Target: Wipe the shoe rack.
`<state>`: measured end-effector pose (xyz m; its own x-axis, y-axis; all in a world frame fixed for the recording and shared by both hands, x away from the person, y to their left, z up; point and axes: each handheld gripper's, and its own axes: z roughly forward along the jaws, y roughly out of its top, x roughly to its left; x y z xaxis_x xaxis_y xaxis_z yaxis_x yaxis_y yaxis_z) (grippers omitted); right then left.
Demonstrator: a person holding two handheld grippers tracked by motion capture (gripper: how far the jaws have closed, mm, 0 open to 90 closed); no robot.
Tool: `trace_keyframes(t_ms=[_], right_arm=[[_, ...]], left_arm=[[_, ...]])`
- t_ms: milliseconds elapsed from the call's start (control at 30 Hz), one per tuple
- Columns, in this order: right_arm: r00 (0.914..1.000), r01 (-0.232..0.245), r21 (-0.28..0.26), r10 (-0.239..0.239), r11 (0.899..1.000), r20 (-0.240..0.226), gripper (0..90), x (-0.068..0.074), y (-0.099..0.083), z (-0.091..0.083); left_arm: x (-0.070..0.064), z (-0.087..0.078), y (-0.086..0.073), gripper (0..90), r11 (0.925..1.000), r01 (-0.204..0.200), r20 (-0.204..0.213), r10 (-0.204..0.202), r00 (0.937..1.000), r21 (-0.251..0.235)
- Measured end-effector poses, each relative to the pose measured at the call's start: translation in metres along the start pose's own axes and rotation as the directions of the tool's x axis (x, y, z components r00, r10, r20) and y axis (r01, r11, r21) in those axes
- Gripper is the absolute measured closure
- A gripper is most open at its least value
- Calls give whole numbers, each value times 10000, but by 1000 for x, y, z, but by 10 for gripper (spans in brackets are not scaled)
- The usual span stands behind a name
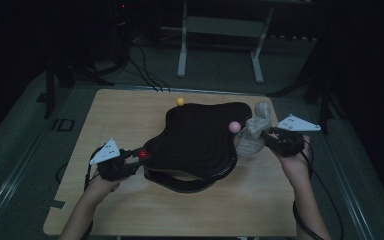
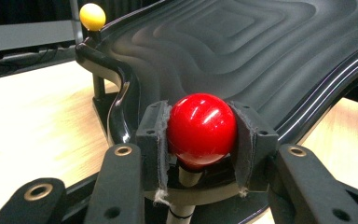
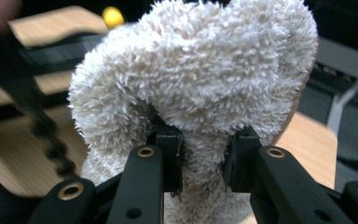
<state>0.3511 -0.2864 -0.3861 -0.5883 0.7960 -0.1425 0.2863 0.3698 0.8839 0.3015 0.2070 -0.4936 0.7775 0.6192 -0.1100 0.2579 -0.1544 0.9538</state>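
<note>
High view: black ridged tray (image 1: 200, 145) sits mid-counter (image 1: 130, 210), three ball knobs on its rim, red at the near left, yellow (image 1: 180, 101) at the far edge, pink (image 1: 234, 127) on the right. My left hand-held gripper (image 1: 132, 156) is clamped on the red knob (image 1: 143, 154); left gripper view shows both pads tight on the red ball (image 2: 201, 129), its post running down below, so the tray is steadied from that corner. My right hand-held gripper (image 1: 266, 134) is pinched on a fluffy cloth (image 1: 254, 131), bunched up at the tray's right edge just beside the pink knob; right gripper view shows the jaws narrow with the cloth (image 3: 196, 84) squeezed between them and the bulk of the pile mushrooming above. Looks like a wipe-down of the tray, cloth not on the ridged surface yet as far as I can tell. To do it well: keep the left clamp firm so the tray doesn't slide on the counter, bring the cloth over the rim, press the loose bulk flat into the grooves and not the jaw tips, sweep along the ridges, steer around the pink knob. Grip on the cloth is low on the wad, so it may flop; go slow.
</note>
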Motion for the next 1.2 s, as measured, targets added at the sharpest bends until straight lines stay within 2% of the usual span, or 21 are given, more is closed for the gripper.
trace_keyframes(t_ms=[67,167,233,367,500,600,667,733,800,867,933,1067,1200], right_arm=[[9999,21,-424,-27,9991,-146,717,1,10,-6],[9996,-26,-640,7,9979,-297,715,2,21,-10],[9997,217,-465,-222,9987,-104,716,3,22,-6],[10000,-50,-36,50,10000,16,718,-2,15,4],[9970,-309,-259,326,9992,704,718,-9,21,-1],[9958,-402,-667,455,9970,794,717,-13,33,-5],[9951,-214,-674,278,9975,951,716,-12,40,-2],[9955,-235,-696,298,9973,902,717,-12,42,1],[9962,-134,-438,171,9989,856,721,-9,40,12],[9961,-283,-265,304,9992,825,727,-10,35,19],[9962,-559,-193,571,9982,664,727,-14,31,21],[9960,-562,-360,586,9978,671,726,-19,38,17],[9971,-201,17,199,9998,739,743,-15,38,25]], left_arm=[[0,0,0,598,10000,-11,-17,11,10000,18],[0,0,0,598,10000,4,11,-4,10000,-2],[0,0,0,599,10000,-29,6,29,10000,16],[1,0,0,599,10000,-11,44,11,10000,-16],[1,0,0,599,10000,-25,65,25,10000,-14],[1,0,-1,598,10000,8,82,-8,10000,-42],[1,0,0,599,10000,-36,66,36,10000,1],[1,0,0,599,10000,-4,70,4,10000,-31],[1,0,0,598,10000,-33,63,33,10000,8],[1,0,0,598,10000,16,61,-16,10000,-5],[1,0,-1,598,10000,3,68,-3,10000,-19],[2,0,-1,598,10000,-28,84,29,10000,-19],[1,0,0,599,10000,-21,60,21,10000,-3]])
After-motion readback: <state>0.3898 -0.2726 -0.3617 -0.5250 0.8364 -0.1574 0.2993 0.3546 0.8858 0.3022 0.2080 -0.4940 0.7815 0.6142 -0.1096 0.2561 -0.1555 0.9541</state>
